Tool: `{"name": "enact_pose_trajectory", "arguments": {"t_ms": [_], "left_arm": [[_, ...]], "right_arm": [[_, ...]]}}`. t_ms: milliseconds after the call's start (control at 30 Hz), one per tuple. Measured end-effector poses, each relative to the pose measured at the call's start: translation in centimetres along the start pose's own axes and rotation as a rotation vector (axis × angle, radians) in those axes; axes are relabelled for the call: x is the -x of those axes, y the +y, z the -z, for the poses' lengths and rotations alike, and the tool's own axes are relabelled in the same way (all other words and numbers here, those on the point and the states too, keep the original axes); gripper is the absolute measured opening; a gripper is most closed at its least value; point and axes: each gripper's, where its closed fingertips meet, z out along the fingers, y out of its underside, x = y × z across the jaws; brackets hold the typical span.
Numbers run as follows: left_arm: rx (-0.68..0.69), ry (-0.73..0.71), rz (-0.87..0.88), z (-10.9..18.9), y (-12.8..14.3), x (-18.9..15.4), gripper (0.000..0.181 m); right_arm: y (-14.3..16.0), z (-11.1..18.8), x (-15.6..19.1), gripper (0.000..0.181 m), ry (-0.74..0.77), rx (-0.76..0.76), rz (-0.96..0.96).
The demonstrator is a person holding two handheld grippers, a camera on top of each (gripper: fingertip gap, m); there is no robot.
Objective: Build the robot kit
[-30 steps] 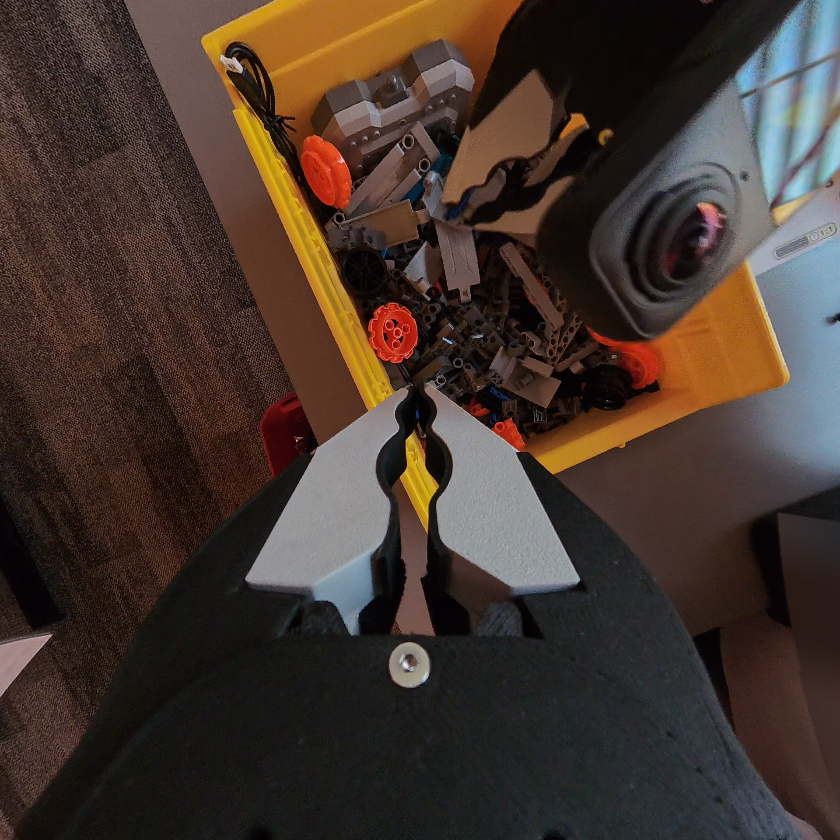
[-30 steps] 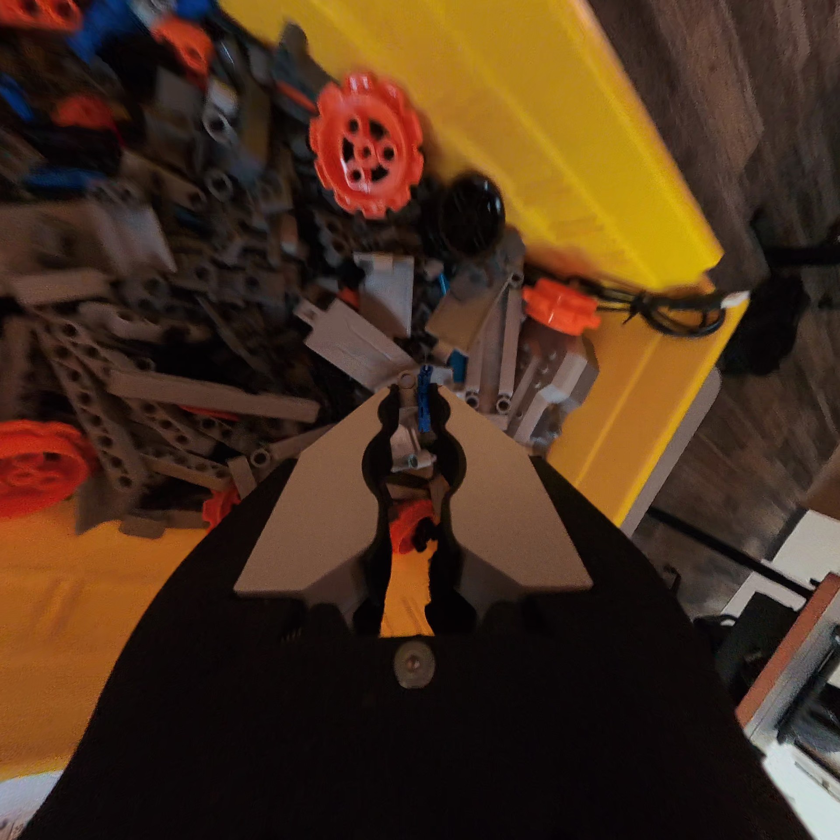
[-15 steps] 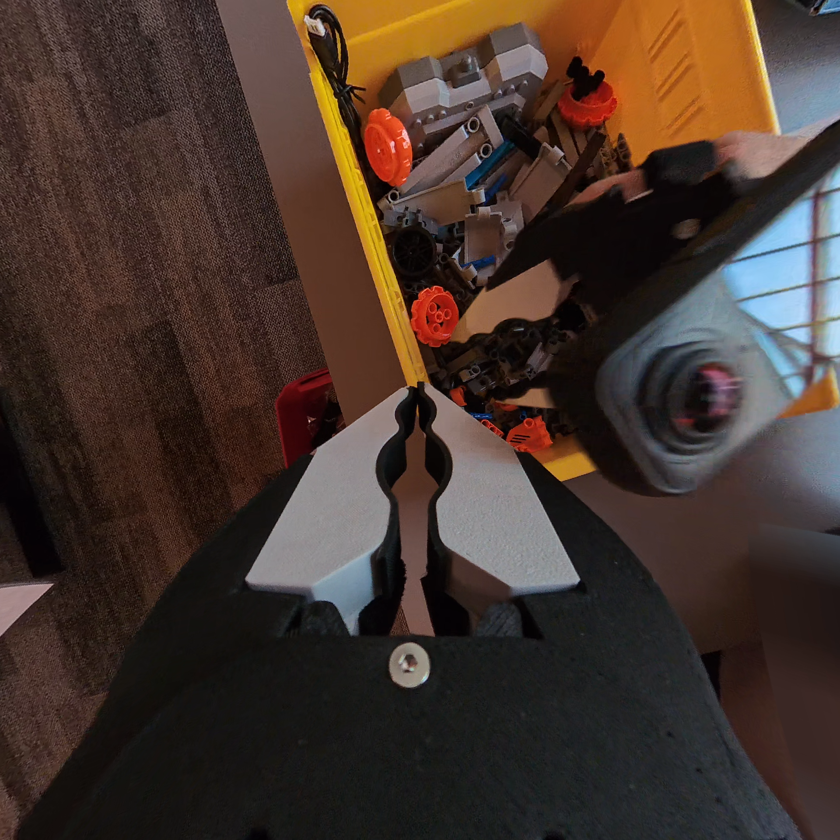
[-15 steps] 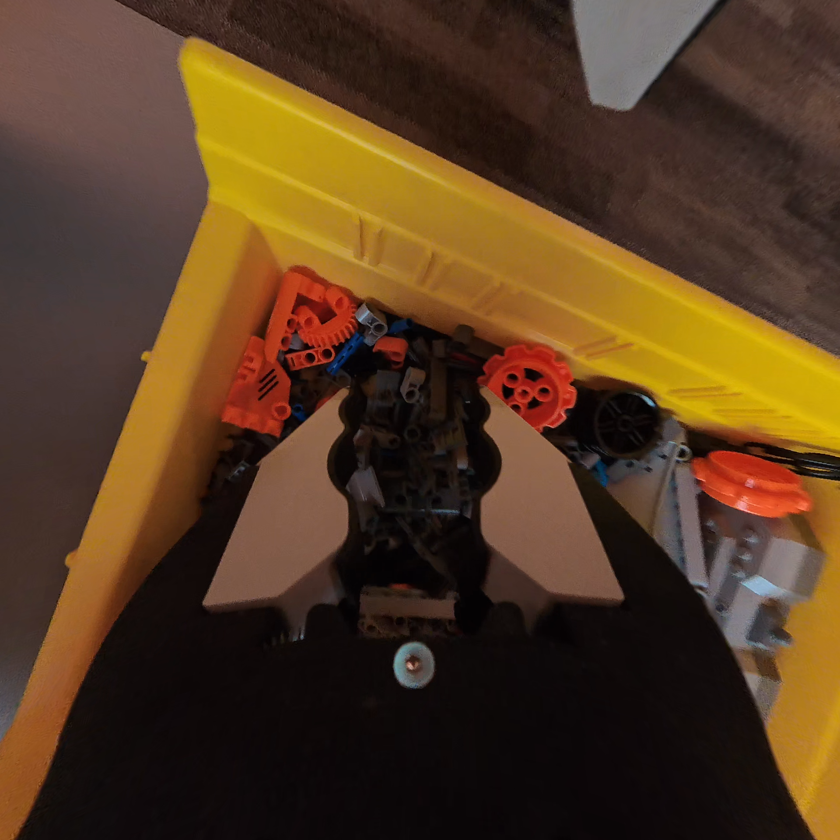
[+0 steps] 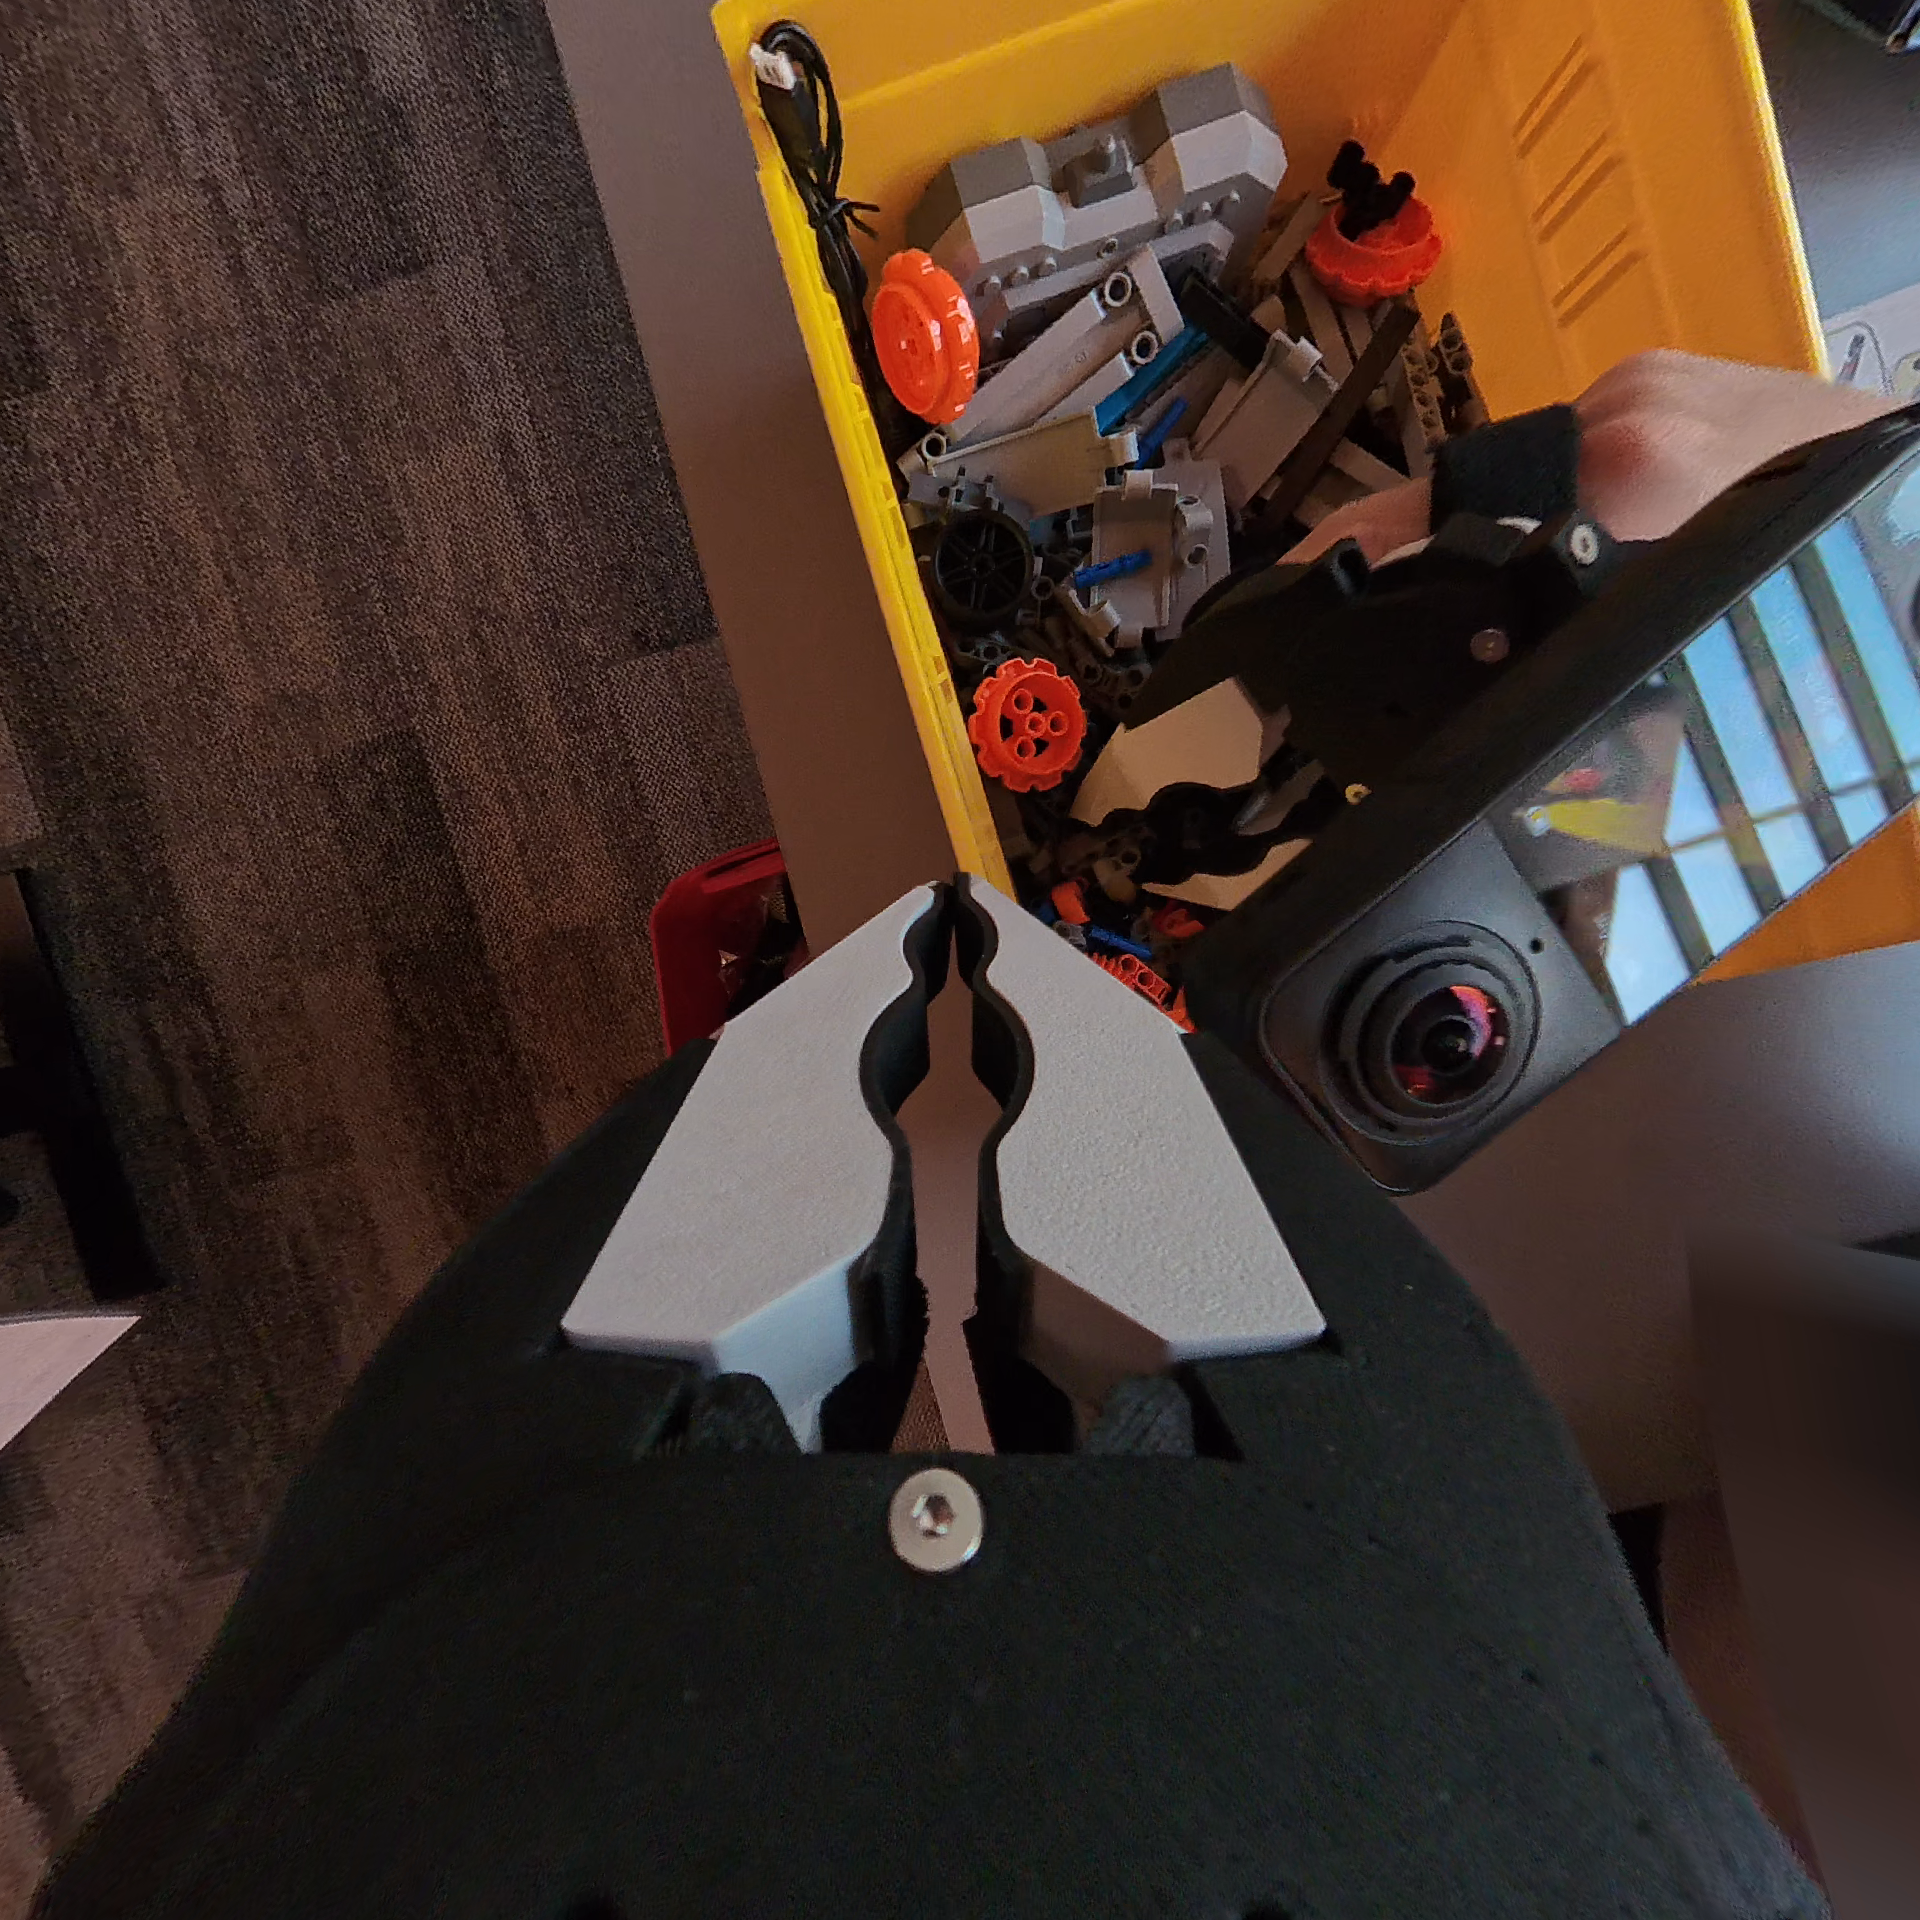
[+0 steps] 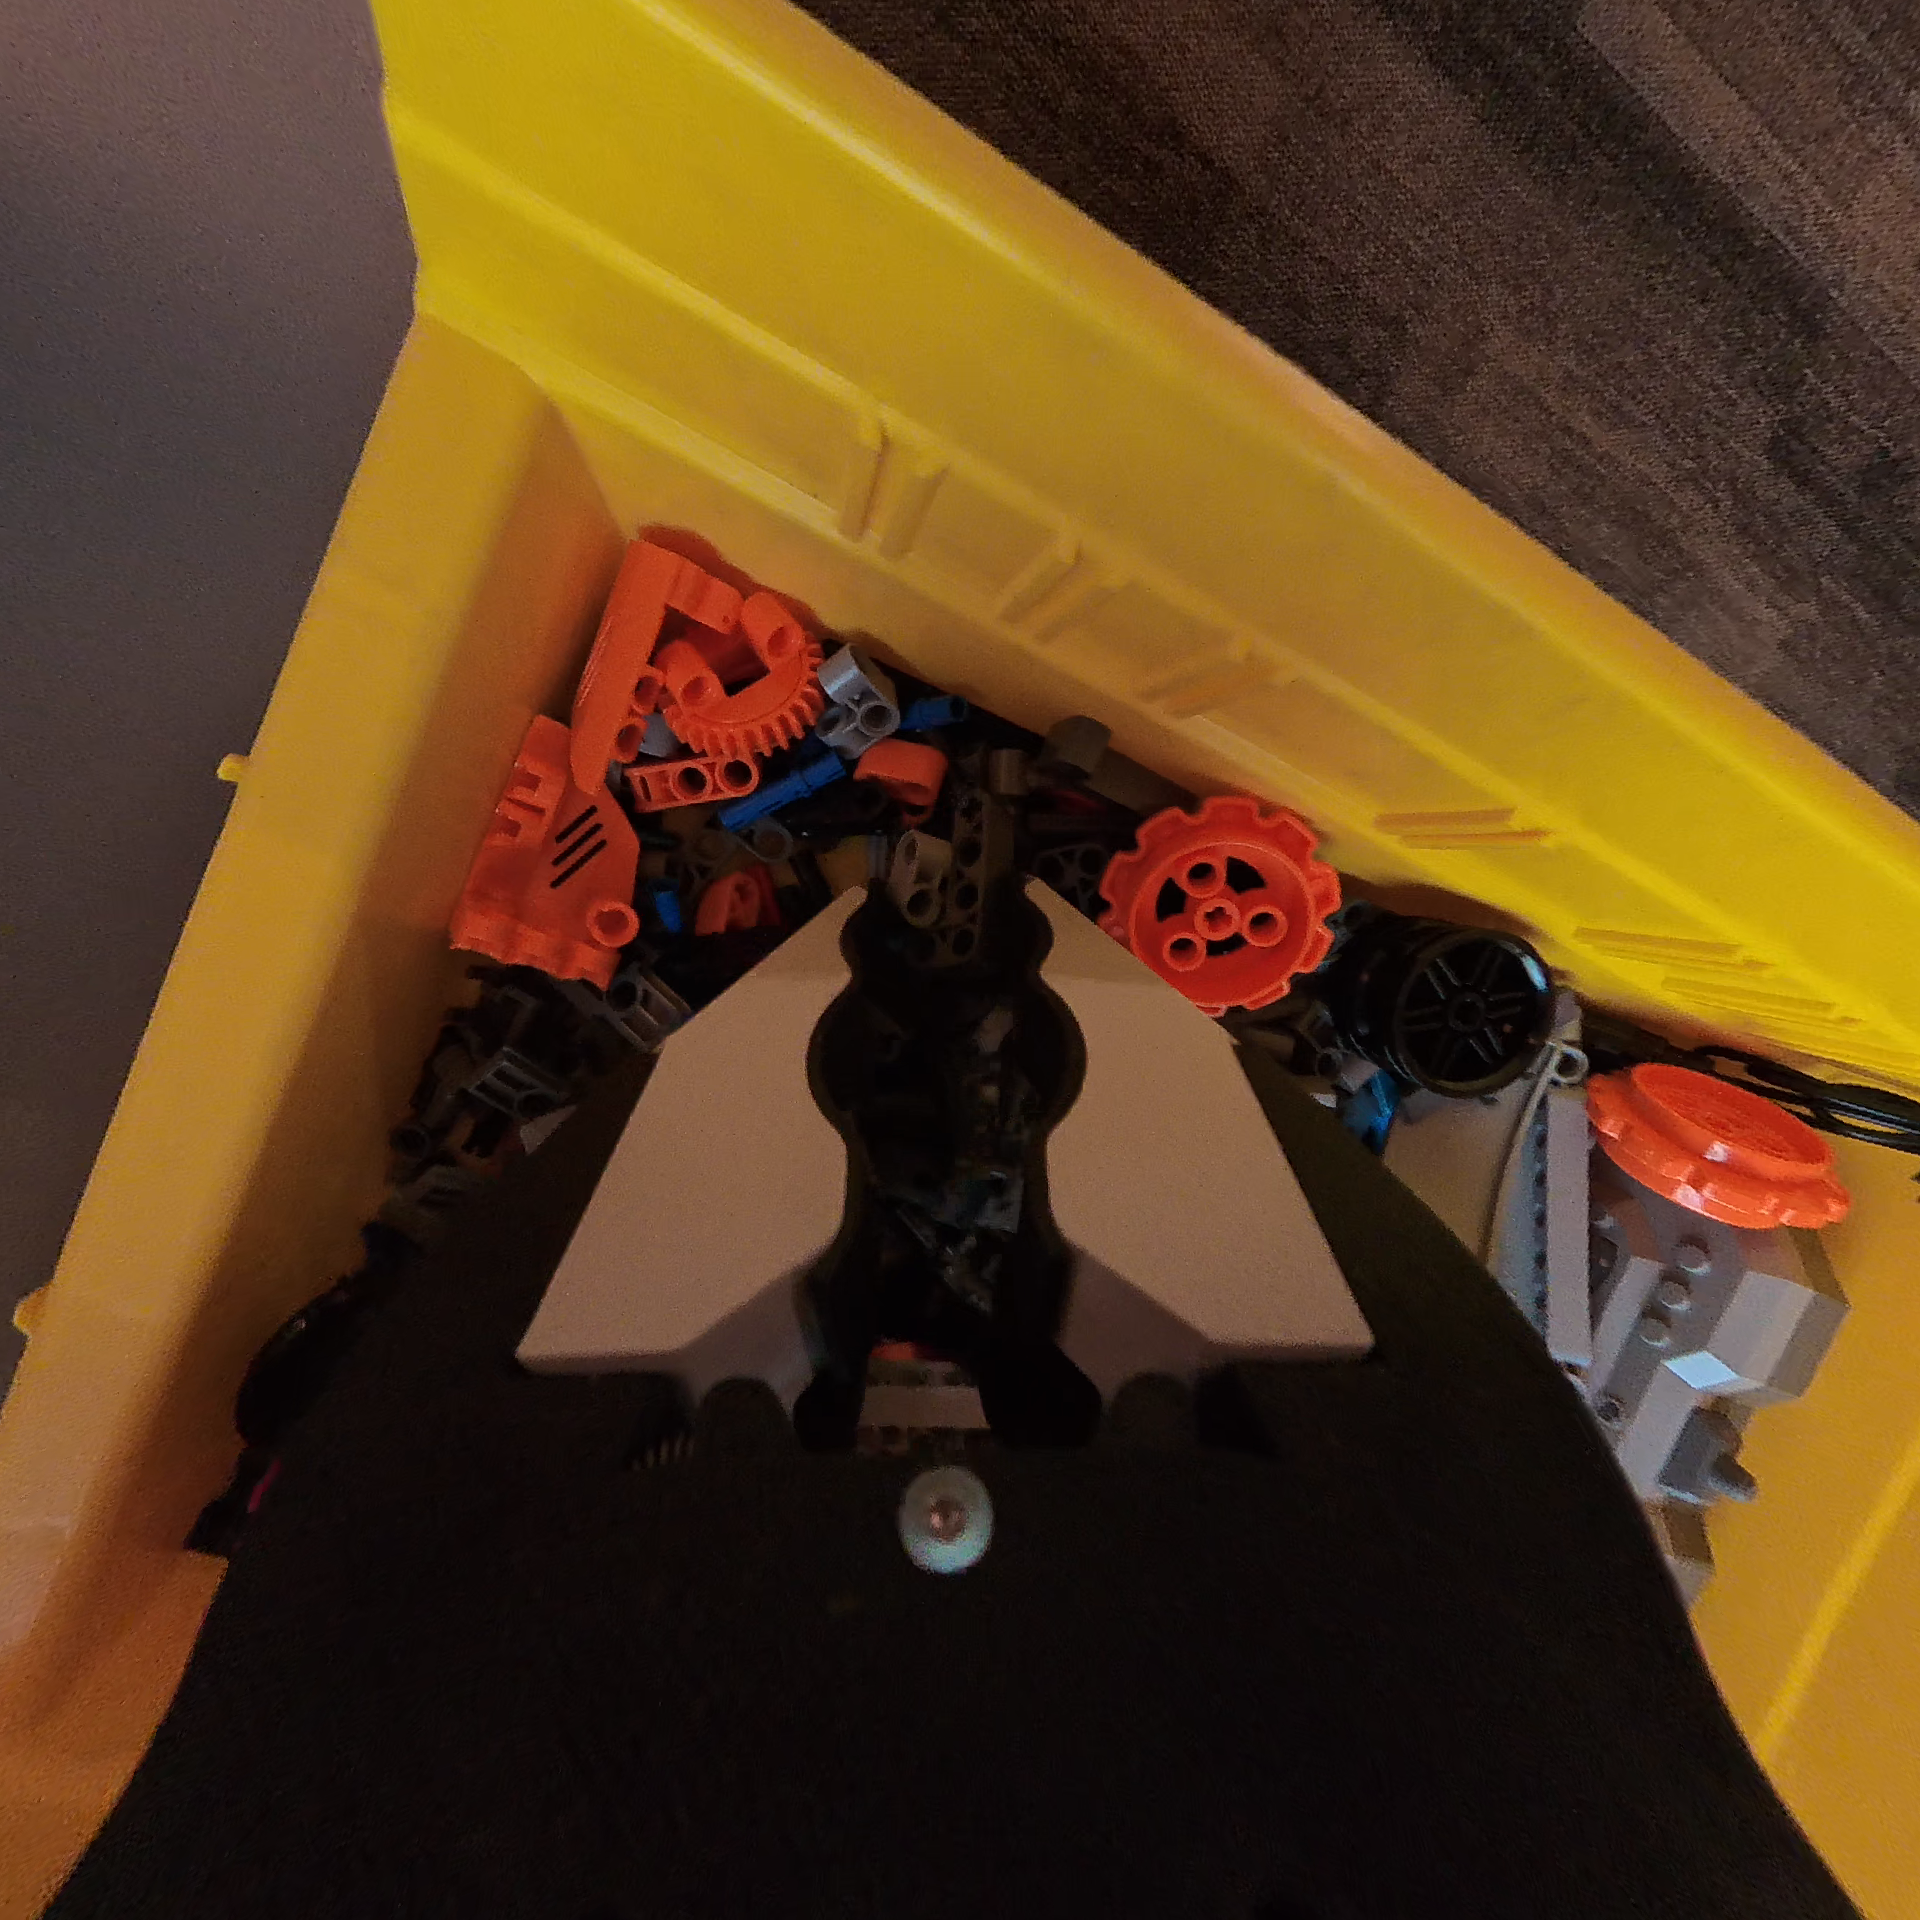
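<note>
A yellow bin (image 5: 1621, 197) holds a heap of grey, black, blue and orange building parts. My left gripper (image 5: 954, 894) is shut and empty, just outside the bin's near corner above the grey table. My right gripper (image 6: 951, 894) is open, low over the small parts in a corner of the bin, with a dark grey holed beam (image 6: 961, 862) lying under its tips. An orange sprocket wheel (image 6: 1216, 920) lies just right of its fingers and an orange gear (image 6: 738, 691) to the left. The right gripper also shows in the left wrist view (image 5: 1195, 831), held by a hand (image 5: 1683, 436).
A grey motor block (image 5: 1101, 197) and an orange disc (image 5: 923, 332) lie at the bin's far end. A black cable (image 5: 821, 197) hangs on the bin's rim. A black wheel (image 6: 1455, 1013) lies by the wall. A red object (image 5: 717, 935) sits below the table edge, over dark carpet (image 5: 312, 520). The gap from one gripper's tips to the other's is roughly 12 centimeters. Measured from the fingertips, the orange gear (image 6: 738, 691) is 4 centimeters or so from the right gripper and 12 centimeters from the left.
My right gripper let go of the small grey and blue piece, opened, and swung to the bin's near corner. My left gripper stayed shut and drew back a little from the bin.
</note>
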Motion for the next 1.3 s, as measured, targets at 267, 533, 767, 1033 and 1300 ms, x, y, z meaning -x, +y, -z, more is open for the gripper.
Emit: {"name": "enact_pose_trajectory", "arguments": {"t_ms": [267, 533, 767, 1033, 1300], "left_arm": [[-0.003, 0.019, -0.027, 0.0, -0.2, -0.7, 0.0], [0.004, 0.018, -0.031, -0.1, -0.2, -0.8, 0.0], [-0.001, 0.005, -0.026, 0.1, -0.2, -0.6, 0.0], [0.001, 0.015, -0.024, -0.1, -0.1, -0.7, 0.0], [0.001, 0.026, -0.039, -0.1, -0.2, -1.1, 0.0]], "right_arm": [[3.6, 5.9, -5.8, 0.019, 0.186, 0.035, -0.09], [8.8, 7.1, -9.7, 0.026, 0.269, 0.106, -0.189], [-2.4, 4.5, 0.5, 0.018, 0.068, -0.249, 0.424], [-2.4, 0.0, -0.3, 0.015, 0.124, -0.146, 0.679], [-2.1, -0.4, -1.3, 0.007, 0.14, -0.124, 0.636]]}}
